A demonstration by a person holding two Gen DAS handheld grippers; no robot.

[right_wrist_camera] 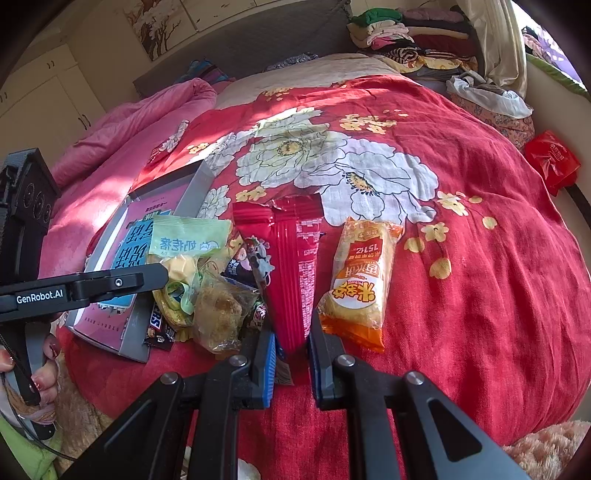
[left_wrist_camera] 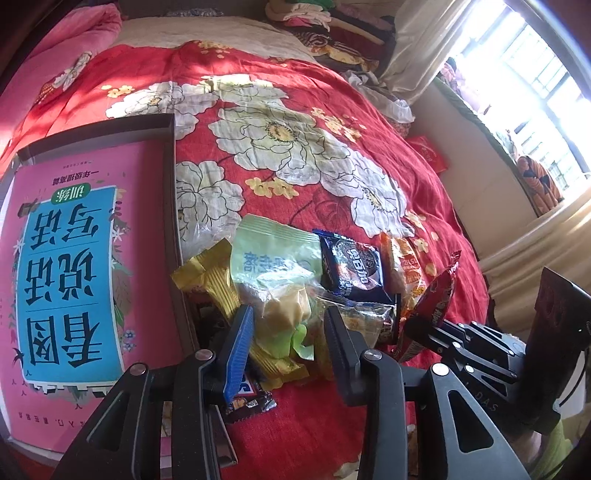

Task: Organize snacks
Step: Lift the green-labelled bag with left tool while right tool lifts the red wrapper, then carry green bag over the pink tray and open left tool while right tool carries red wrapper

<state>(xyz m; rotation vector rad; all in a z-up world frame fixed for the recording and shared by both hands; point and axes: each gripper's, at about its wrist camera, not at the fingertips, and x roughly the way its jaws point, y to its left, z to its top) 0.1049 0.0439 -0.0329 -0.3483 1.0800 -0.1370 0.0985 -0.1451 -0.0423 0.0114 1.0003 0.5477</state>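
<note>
A pile of snack packets lies on the red floral bedspread (left_wrist_camera: 295, 122). My left gripper (left_wrist_camera: 288, 328) is open around a pale green packet (left_wrist_camera: 273, 266) with yellow candy, above a gold packet (left_wrist_camera: 218, 280). A dark blue cookie packet (left_wrist_camera: 351, 269) and an orange packet (left_wrist_camera: 406, 269) lie to the right. My right gripper (right_wrist_camera: 291, 343) is shut on the lower end of a red packet (right_wrist_camera: 295, 258), which also shows in the left wrist view (left_wrist_camera: 439, 288). The orange packet (right_wrist_camera: 358, 284) lies just right of it; the green packet (right_wrist_camera: 184, 240) lies left.
A grey box (left_wrist_camera: 170, 184) holding a pink book (left_wrist_camera: 74, 277) lies left of the pile; it also shows in the right wrist view (right_wrist_camera: 136, 325). A pink quilt (right_wrist_camera: 140, 122) lies at the far left. Folded clothes (right_wrist_camera: 406, 33) are stacked by the headboard. A red bag (right_wrist_camera: 550, 158) sits at the bed's right edge.
</note>
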